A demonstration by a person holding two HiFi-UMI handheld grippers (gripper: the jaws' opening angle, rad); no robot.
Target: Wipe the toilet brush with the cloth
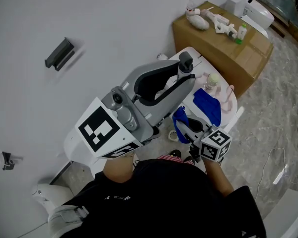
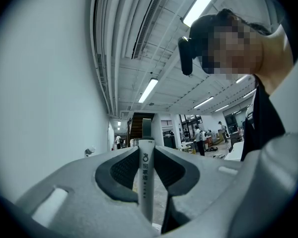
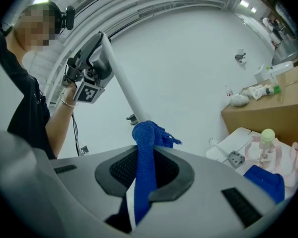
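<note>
Both tongs are clenched: left tongs on the brush handle, right tongs on the cloth, which touches the handle below the left tongs. Wiping seems under way, not finished; bristles are unseen.

tilted white toilet brush w/ blue cloth on its shaft

1. The wall closes the left side; a grey bracket juts from it.
2. The cardboard box blocks the far end.
3. The toilet brush handle slants across before the wall.
4. Floor on the right lies open.
</note>
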